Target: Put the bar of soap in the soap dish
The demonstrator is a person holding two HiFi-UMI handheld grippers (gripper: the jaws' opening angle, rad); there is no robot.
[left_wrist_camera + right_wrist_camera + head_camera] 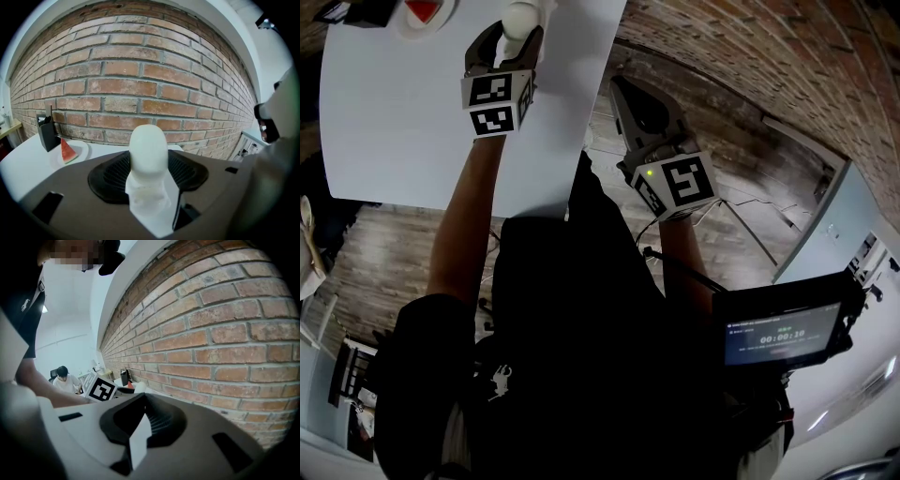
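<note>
While our left gripper (508, 49) clamps the white bar of soap (148, 146) upright between its jaws, we hold it over the far end of the white table (394, 131). Beyond the soap, a watermelon slice (67, 151) lies on a white plate (83, 150), beside what looks like a black holder (47, 135), near the brick wall (140, 79). Our right gripper (630, 101) hangs past the table's edge, jaws pressed together on nothing.

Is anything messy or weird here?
Nothing looks spilled or broken. The soap stands upright, held in the left gripper. The only funny thing is a watermelon slice on a plate on the table, which is odd next to soap.
</note>
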